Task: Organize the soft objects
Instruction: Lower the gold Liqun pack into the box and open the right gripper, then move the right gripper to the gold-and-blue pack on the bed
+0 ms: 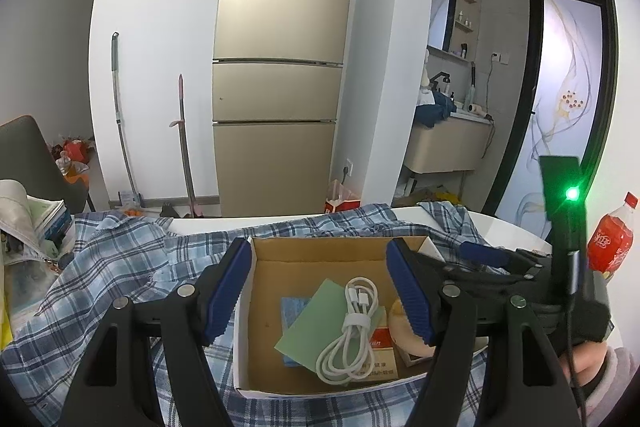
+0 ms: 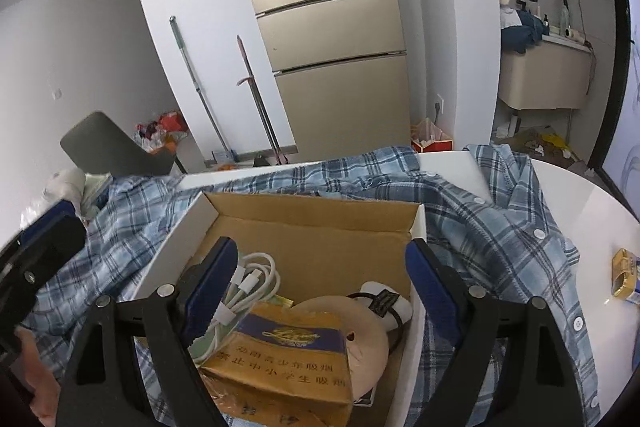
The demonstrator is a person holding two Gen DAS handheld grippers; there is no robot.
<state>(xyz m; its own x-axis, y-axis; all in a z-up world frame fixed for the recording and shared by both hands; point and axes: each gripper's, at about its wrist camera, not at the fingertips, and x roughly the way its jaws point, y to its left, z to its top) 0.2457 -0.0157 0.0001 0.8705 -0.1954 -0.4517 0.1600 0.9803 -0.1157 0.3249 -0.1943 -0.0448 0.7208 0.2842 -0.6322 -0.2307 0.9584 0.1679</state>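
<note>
shirt: blue plaid shirt (image 1: 120, 267) spread on white table (image 2: 592, 211), under box
box: cardboard box (image 1: 320, 259) mid-table; white cable (image 1: 352, 331), cigarette pack (image 2: 288, 359), beige plush (image 2: 360, 339) inside
left gripper (image 1: 320, 303): jaws apart, empty, over box
right gripper (image 2: 324, 291): jaws apart, empty, over pack

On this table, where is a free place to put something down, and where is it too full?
Free: the white tabletop right of the plaid shirt, up to the small yellow pack, and the box's bare floor by its far wall. Crowded: the box's near half, holding the white cable, green sheet and carton.
</note>
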